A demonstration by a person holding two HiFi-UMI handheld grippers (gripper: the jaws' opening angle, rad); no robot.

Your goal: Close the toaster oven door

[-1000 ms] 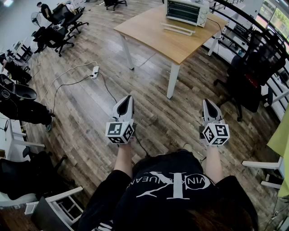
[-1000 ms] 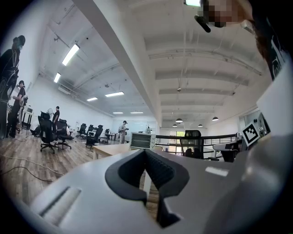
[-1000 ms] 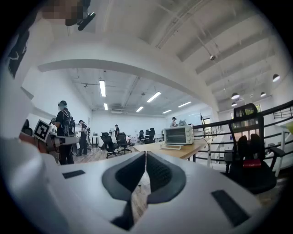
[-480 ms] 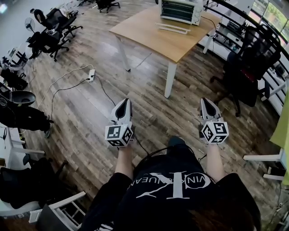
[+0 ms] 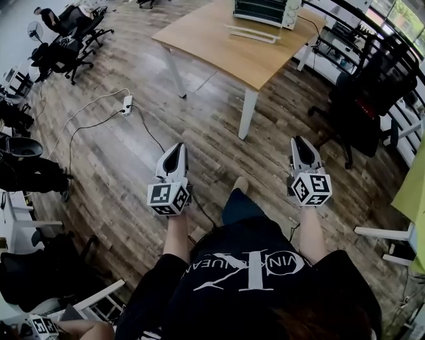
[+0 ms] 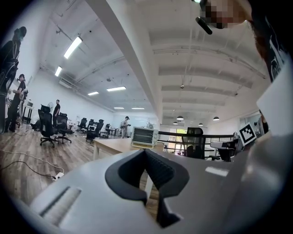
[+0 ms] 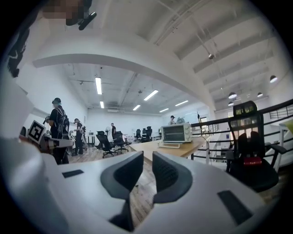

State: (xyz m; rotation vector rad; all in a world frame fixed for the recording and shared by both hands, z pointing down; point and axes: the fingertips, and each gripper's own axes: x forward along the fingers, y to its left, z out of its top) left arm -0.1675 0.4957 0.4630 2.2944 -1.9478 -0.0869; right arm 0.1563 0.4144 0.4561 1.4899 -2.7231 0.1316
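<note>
**A:** Where is the toaster oven (image 5: 260, 9) now?

**B:** It stands at the far end of the surface (image 5: 229, 60), partly cut by the top edge of the head view. Its door (image 5: 252, 34) is folded down and lies flat in front of it. Both grippers are well apart from it.

**A:** And the grippers?

**B:** The left gripper (image 5: 176, 147) has its jaws together at the tips, with nothing between them. The right gripper (image 5: 299, 141) shows a narrow slit between its jaws and also holds nothing. Both point toward the surface.

**A:** What is around them, and what stands in the way?

**B:** The wooden floor (image 5: 212, 143) lies between the grippers and the surface. A black office chair (image 5: 365, 99) stands to the right, near the corner of the surface. A power strip (image 5: 126, 104) with its cable lies on the floor to the left. The white leg (image 5: 245, 113) of the surface is nearest to the person.

**A:** And the room?

**B:** It is a large open office. More black chairs (image 5: 63, 50) stand at the upper left, and a dark railing (image 5: 372, 30) runs behind the surface. In the right gripper view, people stand far at the back.

**A:** What differs from one second ago?

**B:** The surface and the oven sit higher in the head view. The power strip has moved up and to the left. The grippers keep the same pose, side by side.
</note>
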